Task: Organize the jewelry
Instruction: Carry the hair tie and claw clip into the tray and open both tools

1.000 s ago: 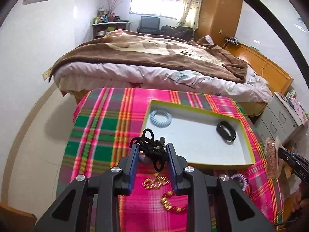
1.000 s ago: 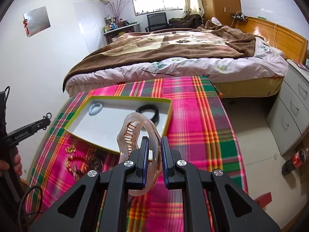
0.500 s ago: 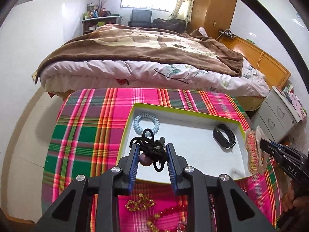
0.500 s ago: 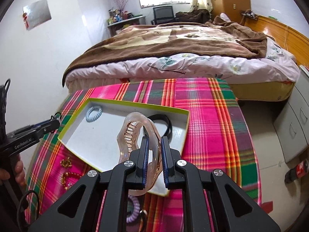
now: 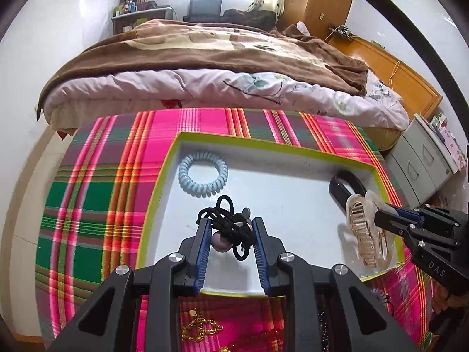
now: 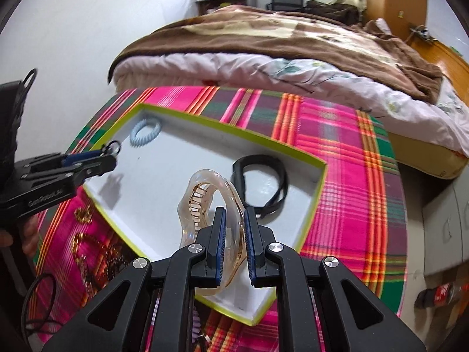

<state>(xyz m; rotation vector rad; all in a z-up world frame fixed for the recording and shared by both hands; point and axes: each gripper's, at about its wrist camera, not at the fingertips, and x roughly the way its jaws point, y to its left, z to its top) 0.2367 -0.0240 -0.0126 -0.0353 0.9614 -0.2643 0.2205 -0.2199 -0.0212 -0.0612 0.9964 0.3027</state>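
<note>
My left gripper (image 5: 231, 227) is shut on a black hair tie with a mauve bead (image 5: 233, 230) and holds it over the near part of the white tray with a lime rim (image 5: 263, 143). My right gripper (image 6: 233, 215) is shut on a clear peach hair claw clip (image 6: 205, 202), held over the tray's near right part (image 6: 316, 182); the clip also shows in the left wrist view (image 5: 368, 234). In the tray lie a pale blue spiral hair tie (image 5: 202, 173) and a black band (image 6: 262, 187).
The tray sits on a pink and green plaid cloth (image 5: 93, 193). Gold chains (image 5: 199, 328) and a lilac spiral tie (image 6: 195, 324) lie on the cloth near the tray's front edge. A bed (image 5: 205, 67) stands behind, grey drawers (image 5: 422, 164) at the right.
Both grippers have moved forward over the tray with their loads still held. The gold chains have slid toward the bottom of the views.
</note>
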